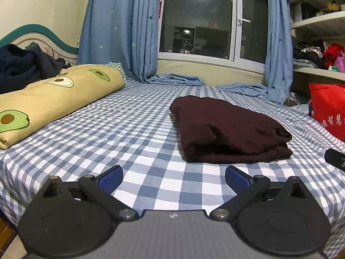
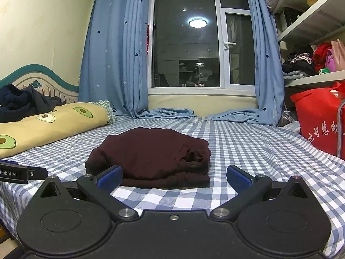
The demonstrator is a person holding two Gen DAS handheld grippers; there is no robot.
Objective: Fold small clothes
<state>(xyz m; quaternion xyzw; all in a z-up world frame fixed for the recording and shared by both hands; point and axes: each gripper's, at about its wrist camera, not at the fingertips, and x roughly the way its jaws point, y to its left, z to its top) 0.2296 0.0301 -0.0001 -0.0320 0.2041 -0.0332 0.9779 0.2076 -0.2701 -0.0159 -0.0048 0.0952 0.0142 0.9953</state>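
One maroon garment (image 2: 151,155) lies folded in layers on the checked bed (image 1: 129,129). My left gripper (image 1: 173,180) and right gripper (image 2: 174,178) both gape wide, empty. Folding appears finished.

A home bedroom at night; a bed (image 2: 237,142) in blue-checked sheet, an avocado-print pillow (image 2: 49,127), blue star curtains (image 2: 112,54) framing a dark window (image 2: 185,43); open shelves (image 2: 312,79) crammed with clothes and bags.

Red bag (image 1: 327,112) (white lettering included) cut by right edge
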